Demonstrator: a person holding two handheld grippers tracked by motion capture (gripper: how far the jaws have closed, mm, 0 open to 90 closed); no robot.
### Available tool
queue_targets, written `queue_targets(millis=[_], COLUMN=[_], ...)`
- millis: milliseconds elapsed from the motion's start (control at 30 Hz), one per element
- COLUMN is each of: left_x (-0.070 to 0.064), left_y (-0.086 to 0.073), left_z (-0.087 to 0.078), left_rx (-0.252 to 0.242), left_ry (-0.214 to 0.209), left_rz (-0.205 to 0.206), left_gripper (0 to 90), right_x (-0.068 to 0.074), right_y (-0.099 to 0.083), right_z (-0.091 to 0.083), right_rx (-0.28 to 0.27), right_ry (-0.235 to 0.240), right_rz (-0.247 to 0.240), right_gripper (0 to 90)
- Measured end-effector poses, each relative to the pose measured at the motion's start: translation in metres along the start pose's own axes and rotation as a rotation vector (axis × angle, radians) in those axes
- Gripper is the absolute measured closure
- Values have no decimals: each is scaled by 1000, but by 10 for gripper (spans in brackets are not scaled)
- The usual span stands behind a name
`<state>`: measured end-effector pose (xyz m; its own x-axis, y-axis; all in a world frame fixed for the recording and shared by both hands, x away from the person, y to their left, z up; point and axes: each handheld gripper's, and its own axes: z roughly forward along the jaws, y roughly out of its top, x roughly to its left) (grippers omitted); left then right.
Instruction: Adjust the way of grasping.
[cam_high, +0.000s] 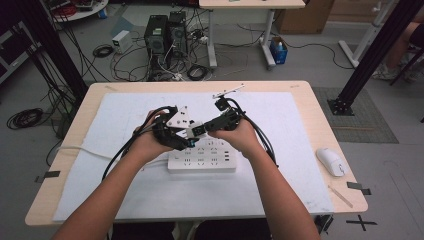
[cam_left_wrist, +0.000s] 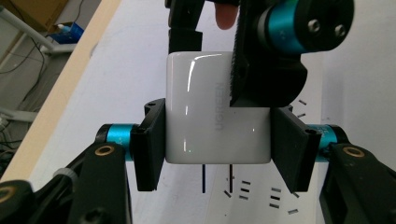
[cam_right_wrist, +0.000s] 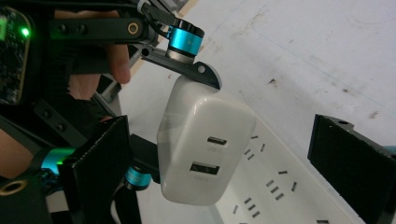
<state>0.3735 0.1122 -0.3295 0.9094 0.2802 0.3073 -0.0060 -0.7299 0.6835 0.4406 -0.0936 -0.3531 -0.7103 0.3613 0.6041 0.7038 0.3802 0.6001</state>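
Nearest the camera, two bare forearms are seen reaching in over the pale wooden bench (cam_high: 320, 107) and its white cloth mat (cam_high: 280, 175). At the left, the left gripper (cam_left_wrist: 218, 151) is held with its fingers pinching a glossy white square USB charger (cam_left_wrist: 205, 116) by its sides, just above the white rectangular power strip (cam_high: 202, 161). To its right, the right gripper (cam_right_wrist: 233, 154) is held with fingers spread either side of the charger (not touching it). A white computer mouse (cam_high: 331, 161) lies far right. If the prongs are misaligned with the slots, the smooth charger could twist or slip out.
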Motion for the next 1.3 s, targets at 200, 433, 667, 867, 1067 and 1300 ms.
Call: queue_targets(millis=[200,433,667,867,1067,1300], left_x=[-1,-2,-3,-3,-2,-2], left_y=[1,1,2,1,1,1], left_z=[0,0,1,1,2,1], left_rx=[-7,-10,-4,-2,4,4], left_ry=[7,8,9,15,15,22], left_rz=[0,4,10,10,11,14], left_gripper=[426,425,425,425,425,425], right_x=[-1,-4,-4,-4,-6,-6], right_y=[0,0,0,-1,-2,-2], right_z=[0,2,4,4,3,5], right_rx=[-12,-17,-25,-26,-45,-44], right_ry=[10,22,42,63,82,106], right_rz=[17,51,54,66,78,87], right_gripper=[153,183,252,288,352,392])
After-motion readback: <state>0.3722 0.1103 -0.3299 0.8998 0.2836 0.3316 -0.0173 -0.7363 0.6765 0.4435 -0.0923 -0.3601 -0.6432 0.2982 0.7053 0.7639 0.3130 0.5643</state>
